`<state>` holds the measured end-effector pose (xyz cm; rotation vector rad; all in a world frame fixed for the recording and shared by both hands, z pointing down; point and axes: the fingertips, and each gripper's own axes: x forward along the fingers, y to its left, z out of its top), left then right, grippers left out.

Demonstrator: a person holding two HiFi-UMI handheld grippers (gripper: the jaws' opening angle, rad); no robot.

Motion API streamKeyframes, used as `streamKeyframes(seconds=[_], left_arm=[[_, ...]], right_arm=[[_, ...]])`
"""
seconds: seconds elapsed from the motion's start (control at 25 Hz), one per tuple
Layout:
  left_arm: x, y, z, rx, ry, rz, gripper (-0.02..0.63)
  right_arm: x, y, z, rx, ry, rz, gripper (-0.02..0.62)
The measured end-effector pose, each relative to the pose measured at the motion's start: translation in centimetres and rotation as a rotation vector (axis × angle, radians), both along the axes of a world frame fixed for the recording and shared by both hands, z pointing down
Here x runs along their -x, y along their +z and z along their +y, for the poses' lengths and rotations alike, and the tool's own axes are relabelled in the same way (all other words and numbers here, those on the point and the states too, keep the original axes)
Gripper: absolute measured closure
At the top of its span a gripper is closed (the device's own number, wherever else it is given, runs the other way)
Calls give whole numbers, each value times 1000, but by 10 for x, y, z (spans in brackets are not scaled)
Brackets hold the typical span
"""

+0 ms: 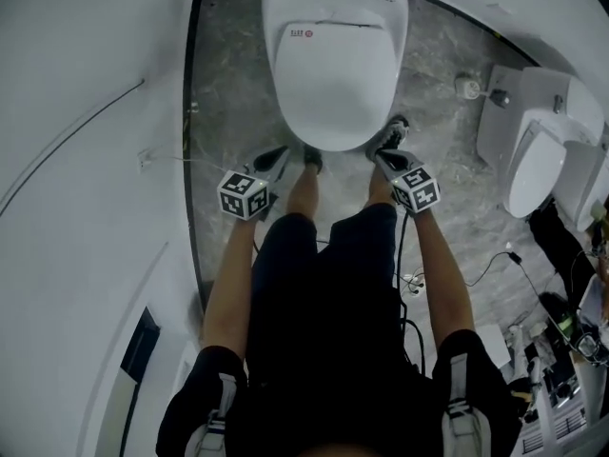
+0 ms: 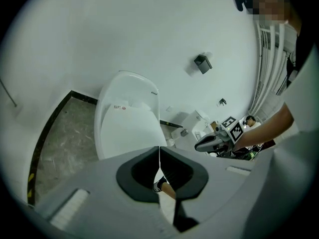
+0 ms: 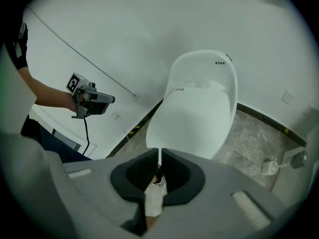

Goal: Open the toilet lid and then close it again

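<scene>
Closed toilet lid (image 1: pixel 335 84), red label (image 1: pixel 301 32), seemingly illegible

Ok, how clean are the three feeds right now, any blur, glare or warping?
Head view: dim and grey but fairly sharp, with no glare on the toilet lid. Left gripper view: heavy fisheye with black corners and a mosaic patch at top right. Right gripper view: the same fisheye, the wall washed out pale, and the right gripper soft up close.
</scene>
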<state>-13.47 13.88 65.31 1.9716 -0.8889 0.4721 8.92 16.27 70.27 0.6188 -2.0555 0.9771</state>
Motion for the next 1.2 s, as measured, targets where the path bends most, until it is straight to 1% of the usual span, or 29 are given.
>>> streamKeyframes(seconds=[0.12,0.32,0.44,0.6,0.76,0.88,0.96,1.0,1.08,1.12,1.2], left_arm=[[4,22,2,29,6,-1,592],[-2,65,2,80,42,-12,592],[-3,98,9,148,48,-16,591],[-6,136,21,253,49,1,592],[-6,162,32,307,32,-7,591],[-7,176,33,328,-6,-20,591],[-7,186,36,345,-14,-26,589],[-8,191,38,357,-12,-28,578],[-9,202,43,385,-10,-26,507],[-10,208,44,396,-10,-25,488],[-10,218,46,413,-5,-33,485]], right_arm=[[4,25,5,37,3,-1,574],[3,61,8,81,15,-4,568],[-1,86,10,114,30,4,558],[-11,117,10,165,56,38,557],[-16,137,12,201,77,45,557],[-20,151,16,218,47,48,549],[-20,160,19,230,35,49,545],[-20,165,21,238,33,47,541],[-21,174,25,254,29,46,532],[-22,179,26,262,28,47,526],[-24,188,27,271,30,51,517]])
